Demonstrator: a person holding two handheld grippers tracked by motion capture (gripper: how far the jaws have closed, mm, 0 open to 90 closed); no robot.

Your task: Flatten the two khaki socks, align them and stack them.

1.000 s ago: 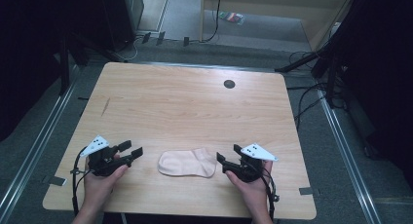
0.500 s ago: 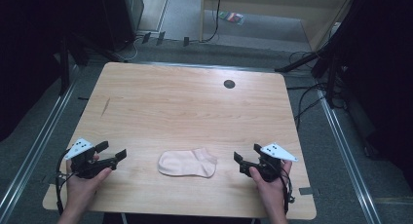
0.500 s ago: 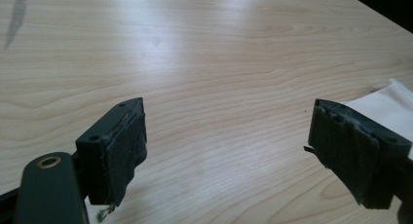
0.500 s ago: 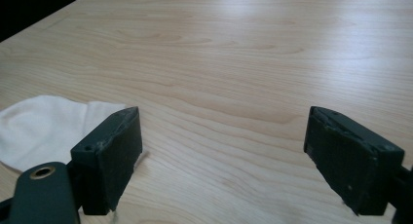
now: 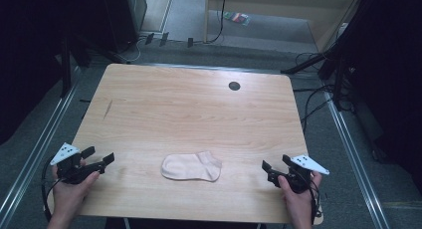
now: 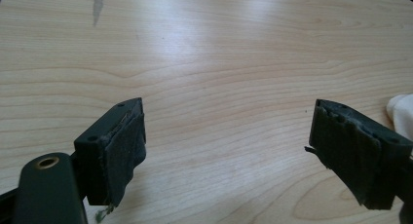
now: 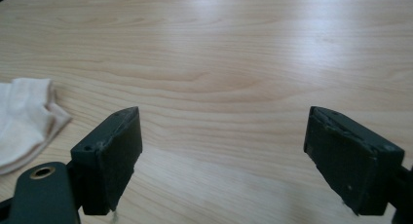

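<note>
Sock (image 5: 191,167), pale cream, lies flat near the front edge of a light wooden worktop (image 5: 189,109), about midway between two hand-held grippers. Its long axis runs side to side across the worktop; the rounded toe end points toward the person's left, and the cuff end, with a small upward bump, points toward the right.

From the high view, the left gripper (image 5: 99,159) sits at the front left corner of the worktop, held in the person's left hand (image 5: 69,191), and the right gripper (image 5: 276,165) sits at the front right, held in the right hand (image 5: 297,199). Both are well apart from the sock, and each carries a pale three-cornered plate on top. A small dark round hole (image 5: 234,85) shows near the far edge of the worktop, and a short dark streak (image 5: 107,108) marks the left side.

The left gripper view adds what the high view cannot — its two black jaws stand wide apart with nothing between them, only bare wood grain, and a sliver of the sock shows at the right edge. The right gripper view shows the same wide, empty spread, with the sock's folded edge at its left — soft layers visible there.
</note>
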